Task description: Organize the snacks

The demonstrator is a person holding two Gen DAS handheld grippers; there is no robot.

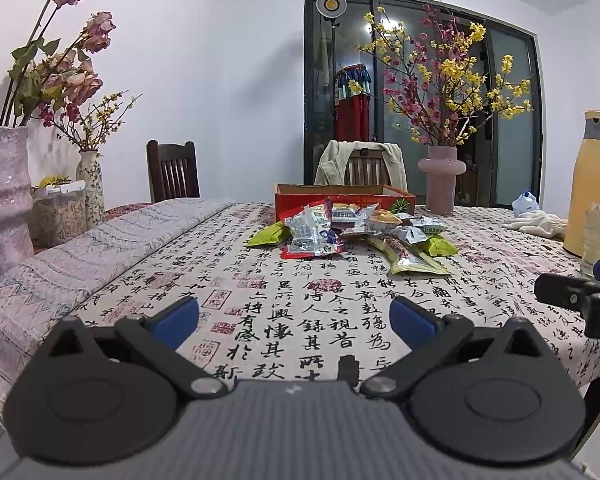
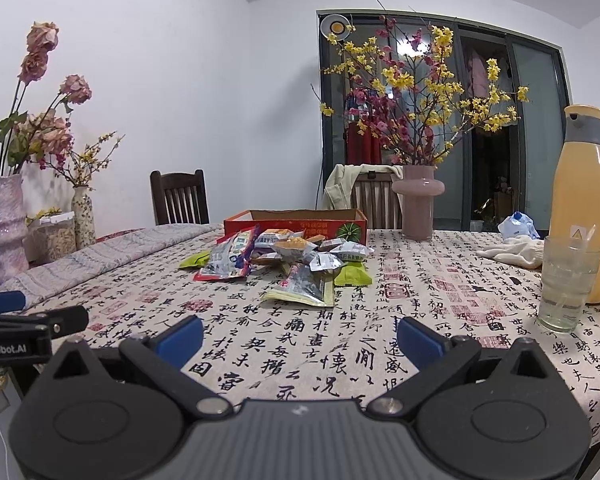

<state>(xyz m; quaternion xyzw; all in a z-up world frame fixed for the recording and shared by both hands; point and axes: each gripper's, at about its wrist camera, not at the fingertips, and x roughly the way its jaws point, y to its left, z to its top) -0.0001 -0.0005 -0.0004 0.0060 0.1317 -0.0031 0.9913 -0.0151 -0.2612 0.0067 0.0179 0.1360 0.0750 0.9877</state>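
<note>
A pile of snack packets (image 1: 352,228) lies on the calligraphy tablecloth in the middle of the table, in front of an open red cardboard box (image 1: 344,196). The pile (image 2: 284,258) and the box (image 2: 296,222) also show in the right wrist view. My left gripper (image 1: 294,318) is open and empty, well short of the pile near the table's front edge. My right gripper (image 2: 300,338) is open and empty, also short of the pile. Each gripper shows at the edge of the other's view.
A pink vase of flowers (image 1: 440,184) stands behind the box. A yellow flask (image 2: 584,208), a glass (image 2: 566,284) and a white cloth (image 2: 516,252) are at the right. More vases (image 1: 4,196) and a folded runner (image 1: 100,248) are at the left. Chairs stand behind the table.
</note>
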